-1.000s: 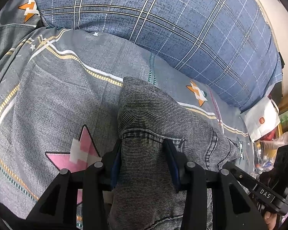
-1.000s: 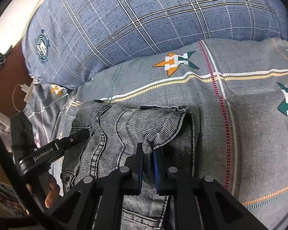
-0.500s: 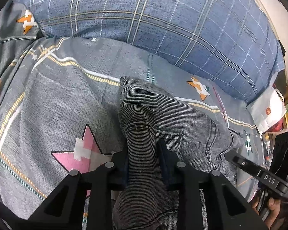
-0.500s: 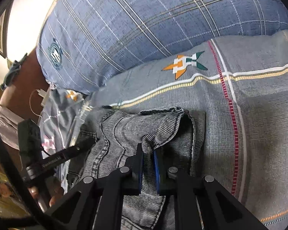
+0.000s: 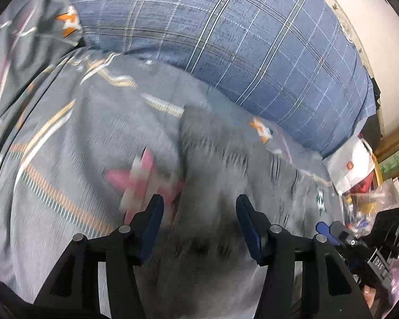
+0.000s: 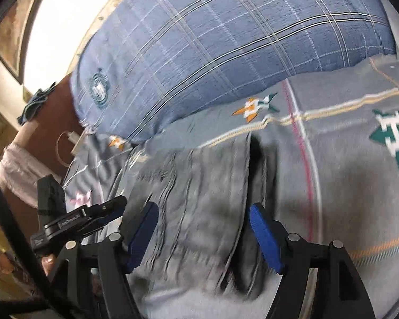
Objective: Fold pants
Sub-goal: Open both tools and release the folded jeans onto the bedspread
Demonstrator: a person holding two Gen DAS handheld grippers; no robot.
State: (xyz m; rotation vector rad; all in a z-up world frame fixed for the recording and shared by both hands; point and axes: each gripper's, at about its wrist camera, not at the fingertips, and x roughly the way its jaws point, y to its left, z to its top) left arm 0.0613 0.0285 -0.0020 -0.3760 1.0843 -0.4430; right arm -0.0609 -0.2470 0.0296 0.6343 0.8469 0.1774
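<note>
Two grippers, left gripper [image 5: 198, 210] and right gripper [image 6: 203, 216], jaws just spread, gripping nothing, folded grey pants [image 6: 199, 186] lying on patterned bedspread [image 6: 345, 186], near blue plaid pillow [image 6: 226, 40].

The pants [image 6: 199, 199] lie on the bed [image 6: 345, 186], in front of the pillow [image 6: 226, 53]; a bag [image 5: 351, 164] sits right of the pillow.
</note>
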